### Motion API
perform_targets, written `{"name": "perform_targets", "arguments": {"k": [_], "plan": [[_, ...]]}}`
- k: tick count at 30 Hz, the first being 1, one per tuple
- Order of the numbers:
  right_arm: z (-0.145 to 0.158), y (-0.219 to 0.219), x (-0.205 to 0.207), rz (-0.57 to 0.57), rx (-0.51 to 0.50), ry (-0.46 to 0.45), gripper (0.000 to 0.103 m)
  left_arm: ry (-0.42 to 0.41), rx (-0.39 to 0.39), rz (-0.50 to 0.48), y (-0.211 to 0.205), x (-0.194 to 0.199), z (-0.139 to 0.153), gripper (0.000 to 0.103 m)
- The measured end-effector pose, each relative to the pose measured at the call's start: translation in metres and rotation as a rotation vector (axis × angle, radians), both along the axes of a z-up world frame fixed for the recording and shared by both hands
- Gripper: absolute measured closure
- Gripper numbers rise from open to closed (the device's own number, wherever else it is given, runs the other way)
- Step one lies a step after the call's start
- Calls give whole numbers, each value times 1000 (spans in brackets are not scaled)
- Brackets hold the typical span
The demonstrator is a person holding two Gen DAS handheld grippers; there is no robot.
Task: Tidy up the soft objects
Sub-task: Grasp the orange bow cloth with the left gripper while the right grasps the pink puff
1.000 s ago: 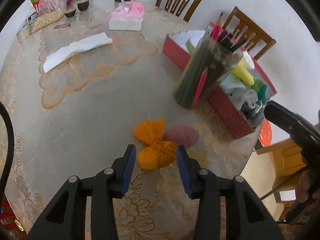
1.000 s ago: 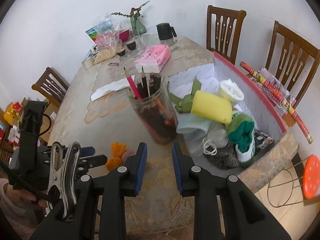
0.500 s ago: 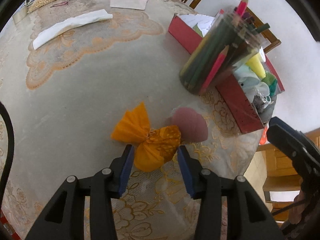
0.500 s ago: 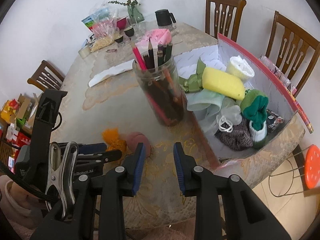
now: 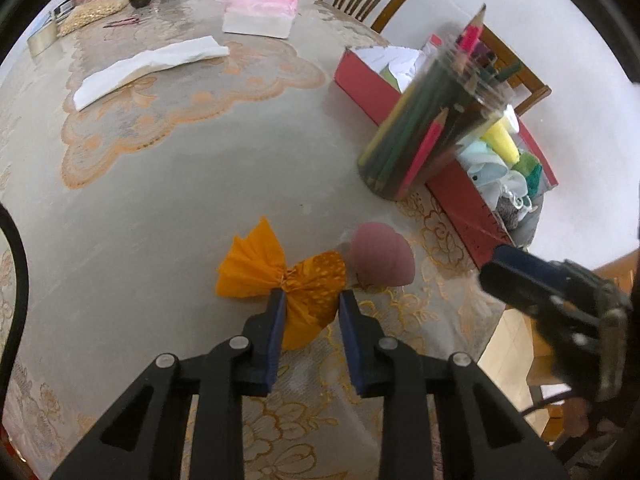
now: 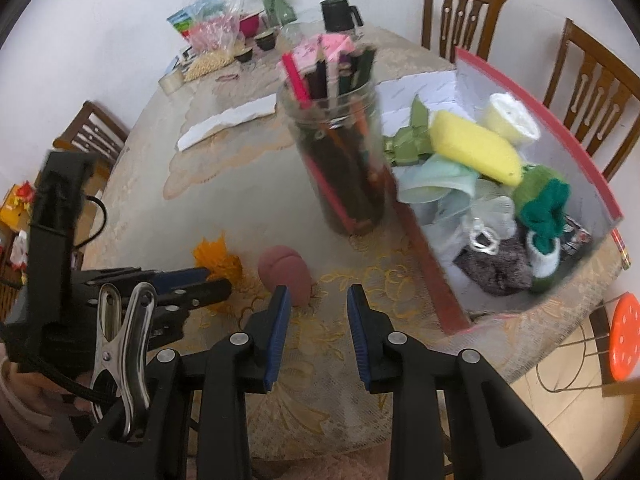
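- On the lace-covered table (image 5: 168, 184), near its front edge, I see the orange bow (image 5: 280, 280) lying flat, with the pink sponge (image 5: 382, 258) just beside it.
- My left gripper (image 5: 311, 304) straddles the bow's near lobe; its jaws are closing, with the fabric between the pads (image 5: 277, 332) and touching both.
- My right gripper (image 6: 316, 300) hangs over bare cloth; its jaws stand apart with nothing between them, the pink sponge just off the left pad.
- The red box (image 6: 436, 276) beyond holds a yellow sponge (image 6: 476, 152) and other soft pieces; the pencil jar (image 6: 340, 160) stands against its near wall.
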State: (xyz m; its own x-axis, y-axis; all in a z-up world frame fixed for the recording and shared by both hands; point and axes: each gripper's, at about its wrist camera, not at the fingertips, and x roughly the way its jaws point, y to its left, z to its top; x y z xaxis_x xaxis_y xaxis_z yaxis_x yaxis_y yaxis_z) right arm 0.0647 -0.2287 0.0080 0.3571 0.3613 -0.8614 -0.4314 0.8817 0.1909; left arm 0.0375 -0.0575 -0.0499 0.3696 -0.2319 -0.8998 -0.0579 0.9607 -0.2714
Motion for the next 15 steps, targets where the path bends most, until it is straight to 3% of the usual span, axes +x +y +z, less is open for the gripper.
{"name": "perform_targets", "arguments": {"k": [15], "plan": [[-40,53,10,130,-92,16,70,-20,4,83,29,-18,11,76]]}}
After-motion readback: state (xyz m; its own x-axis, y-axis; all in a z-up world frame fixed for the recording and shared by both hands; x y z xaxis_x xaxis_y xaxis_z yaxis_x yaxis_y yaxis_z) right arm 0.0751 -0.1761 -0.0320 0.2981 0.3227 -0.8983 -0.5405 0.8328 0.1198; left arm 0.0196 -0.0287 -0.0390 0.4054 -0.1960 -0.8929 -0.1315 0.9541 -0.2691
